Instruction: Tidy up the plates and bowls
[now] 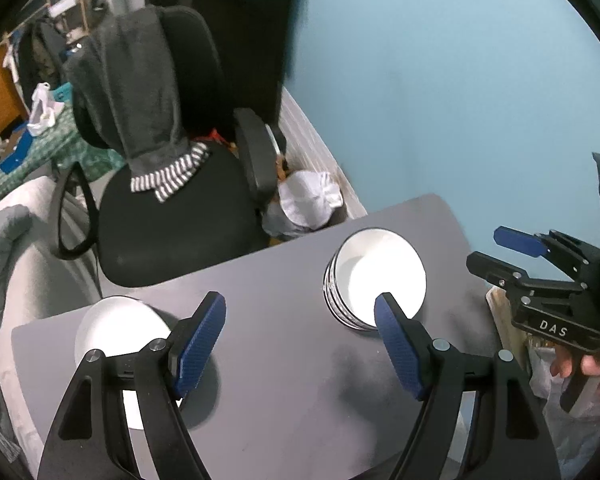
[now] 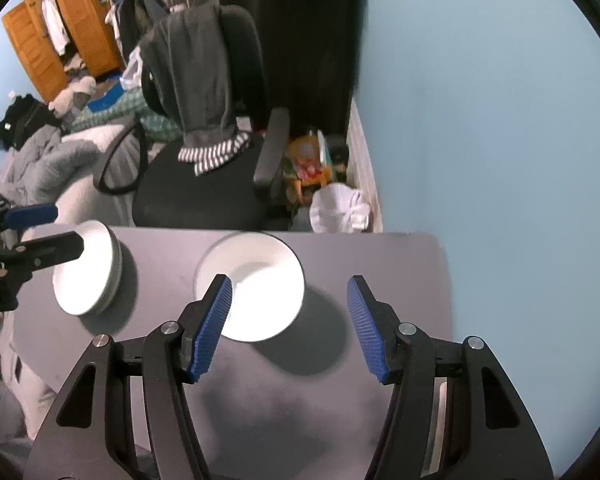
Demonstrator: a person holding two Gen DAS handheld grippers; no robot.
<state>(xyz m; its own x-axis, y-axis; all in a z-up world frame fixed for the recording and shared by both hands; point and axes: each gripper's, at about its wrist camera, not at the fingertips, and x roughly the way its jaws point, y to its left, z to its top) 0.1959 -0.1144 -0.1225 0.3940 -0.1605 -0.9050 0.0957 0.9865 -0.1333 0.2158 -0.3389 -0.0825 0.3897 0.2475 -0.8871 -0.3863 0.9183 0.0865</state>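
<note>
- White lettering "DAS" read on black body of right gripper (image 1: pixel 500 250), beyond right edge of grey rectangular table (image 1: pixel 284 360).
- Table backed by pale blue wall (image 1: pixel 460 80); black office chair (image 1: pixel 172 216) draped with grey hooded garment (image 1: pixel 140 92) behind far table edge; orange wooden wardrobe (image 2: pixel 60 28) far beyond chair.
- Stack of white bowls with dark-striped sides (image 1: pixel 376 280) on table toward far right corner.
- Stack of white plates (image 1: pixel 116 328) at table's left end.
- Left gripper (image 1: pixel 300 340) above table middle, blue-padded jaws spread wide, nothing held.
- Right gripper spread wide above table, empty; left finger over bowl rim.
</note>
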